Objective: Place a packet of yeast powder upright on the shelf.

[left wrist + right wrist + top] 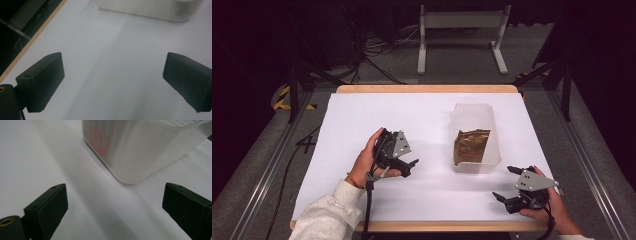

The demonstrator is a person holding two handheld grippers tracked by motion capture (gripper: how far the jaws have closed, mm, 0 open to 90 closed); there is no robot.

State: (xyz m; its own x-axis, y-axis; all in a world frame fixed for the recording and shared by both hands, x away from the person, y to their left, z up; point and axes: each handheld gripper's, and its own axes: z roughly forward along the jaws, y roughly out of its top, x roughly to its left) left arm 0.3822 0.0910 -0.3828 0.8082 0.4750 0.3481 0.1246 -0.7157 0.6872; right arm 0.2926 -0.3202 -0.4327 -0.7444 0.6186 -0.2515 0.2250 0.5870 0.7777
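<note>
Item: crinkled gold-and-red foil packet [471,146], lying flat inside the translucent rectangular plastic tub [492,119] on the right half of the white table sheet [377,112]. I judge the packing done, or the removal not yet begun; the pictures do not settle which.

Left gripper [411,167]: mine, jaws spread wide, holding nothing, near the tub's left side.

Right gripper [506,183]: mine, jaws equally wide, empty, just short of the tub's near corner [130,178].

Remaining: any grasp of packet or tub.
</note>
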